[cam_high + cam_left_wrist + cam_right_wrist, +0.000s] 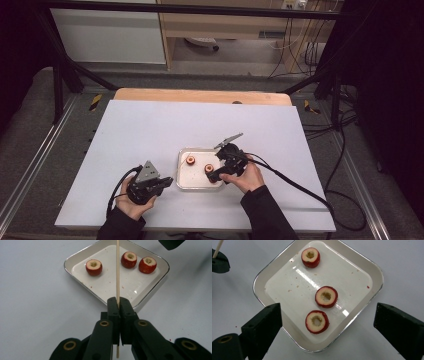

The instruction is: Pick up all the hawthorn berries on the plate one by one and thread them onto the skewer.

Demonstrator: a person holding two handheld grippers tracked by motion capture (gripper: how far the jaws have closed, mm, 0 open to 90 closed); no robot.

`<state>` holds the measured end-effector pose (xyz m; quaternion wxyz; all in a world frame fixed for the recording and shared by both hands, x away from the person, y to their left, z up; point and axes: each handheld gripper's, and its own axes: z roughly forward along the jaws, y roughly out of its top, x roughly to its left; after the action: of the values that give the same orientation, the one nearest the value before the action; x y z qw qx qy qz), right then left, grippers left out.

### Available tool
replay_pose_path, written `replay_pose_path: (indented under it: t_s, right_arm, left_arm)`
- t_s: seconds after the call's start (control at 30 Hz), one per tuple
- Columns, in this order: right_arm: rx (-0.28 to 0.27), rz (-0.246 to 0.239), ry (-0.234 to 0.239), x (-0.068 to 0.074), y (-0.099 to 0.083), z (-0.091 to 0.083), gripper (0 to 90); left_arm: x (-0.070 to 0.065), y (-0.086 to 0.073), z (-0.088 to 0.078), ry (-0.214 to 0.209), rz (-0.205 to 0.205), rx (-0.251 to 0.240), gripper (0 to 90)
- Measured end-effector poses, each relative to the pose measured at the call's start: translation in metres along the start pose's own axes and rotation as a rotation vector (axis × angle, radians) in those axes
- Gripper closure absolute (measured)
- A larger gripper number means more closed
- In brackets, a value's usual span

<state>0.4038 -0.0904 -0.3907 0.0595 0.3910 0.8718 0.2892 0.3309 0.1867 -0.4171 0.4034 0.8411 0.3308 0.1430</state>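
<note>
A white square tray [377,272] holds three red cored fruit pieces [310,257] [326,296] [317,321]. My right gripper [329,312] hangs open over the tray's near part, its jaws wide on either side of the two closer pieces and touching nothing. My left gripper [119,302] is shut on a thin wooden skewer [117,270] that points out over the tray [82,285] toward the fruit [94,267]. In the high view the left gripper [167,182] sits just left of the tray [200,149] and the right gripper [216,172] at its right side.
The tray stands on a large white sheet [150,130] that covers a wooden table [200,95]. A cable [295,185] trails right from the right gripper. A black frame and aluminium rails surround the table.
</note>
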Motion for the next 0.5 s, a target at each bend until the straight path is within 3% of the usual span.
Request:
replay_pose_path:
  t_s: [0.17, 0.27, 0.5]
  right_arm:
    - [0.046, 0.0, 0.014, 0.002, 0.004, 0.007, 20.7]
    - [0.067, 0.024, 0.038, 0.003, 0.006, 0.009, 26.3]
    - [0.118, 0.086, 0.016, 0.002, 0.006, 0.012, 42.4]
  left_arm:
    - [0.001, 0.0, -0.001, -0.001, -0.005, -0.01, 88.2]
    - [0.002, 0.0, 0.0, 0.0, -0.006, -0.008, 88.1]
    - [0.001, 0.0, 0.001, 0.003, -0.003, -0.006, 88.1]
